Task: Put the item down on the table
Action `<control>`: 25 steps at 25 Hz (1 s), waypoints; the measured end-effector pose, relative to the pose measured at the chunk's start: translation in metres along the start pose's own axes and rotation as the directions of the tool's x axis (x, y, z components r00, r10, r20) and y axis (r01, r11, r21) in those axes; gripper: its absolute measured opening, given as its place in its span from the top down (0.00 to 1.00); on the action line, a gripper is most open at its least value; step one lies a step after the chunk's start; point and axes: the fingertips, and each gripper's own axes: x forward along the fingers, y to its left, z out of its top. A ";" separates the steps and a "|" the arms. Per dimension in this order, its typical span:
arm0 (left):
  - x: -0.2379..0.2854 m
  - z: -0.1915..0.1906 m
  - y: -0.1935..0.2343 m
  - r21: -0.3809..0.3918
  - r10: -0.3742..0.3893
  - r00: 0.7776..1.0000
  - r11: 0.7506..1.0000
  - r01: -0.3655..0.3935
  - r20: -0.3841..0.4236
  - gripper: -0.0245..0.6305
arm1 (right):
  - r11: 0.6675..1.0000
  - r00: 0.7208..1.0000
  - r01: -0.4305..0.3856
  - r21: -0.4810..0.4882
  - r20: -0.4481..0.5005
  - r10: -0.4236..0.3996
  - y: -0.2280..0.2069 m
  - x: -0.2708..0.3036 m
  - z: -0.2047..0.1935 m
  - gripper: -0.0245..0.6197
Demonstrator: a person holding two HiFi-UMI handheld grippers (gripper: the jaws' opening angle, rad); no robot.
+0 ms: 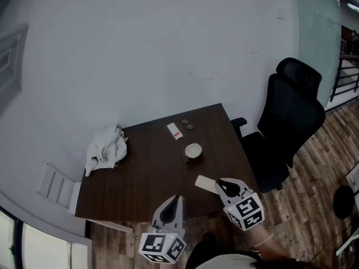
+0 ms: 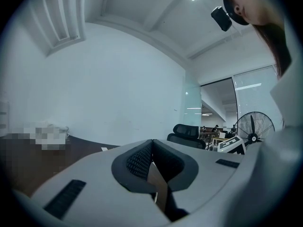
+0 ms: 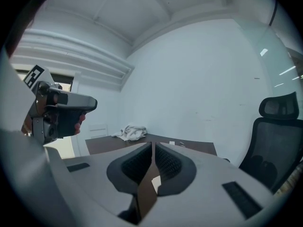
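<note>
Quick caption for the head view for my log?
Left gripper and right gripper, both shut, at the near edge of a dark table; cloth, cup, beige card on it.

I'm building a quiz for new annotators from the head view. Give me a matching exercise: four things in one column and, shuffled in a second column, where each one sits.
Things
1. white cloth
2. small cup
3. beige card
4. black office chair

Places
A. on the floor, right of the table
B. at the table's far left corner
C. at the table's near right edge
D. around the middle of the table

Pairs: 1-B; 2-D; 3-C; 4-A
</note>
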 end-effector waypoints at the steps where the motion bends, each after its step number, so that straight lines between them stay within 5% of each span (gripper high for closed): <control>1: -0.002 -0.001 -0.003 0.001 0.001 1.000 1.000 -0.001 0.001 0.93 | 1.000 1.000 -0.001 0.001 0.005 0.001 0.001 -0.004 0.000 0.92; 25: -0.041 -0.006 -0.038 0.026 0.006 1.000 1.000 -0.006 0.000 0.93 | 1.000 0.992 0.009 -0.009 0.128 -0.008 0.020 -0.073 0.031 0.95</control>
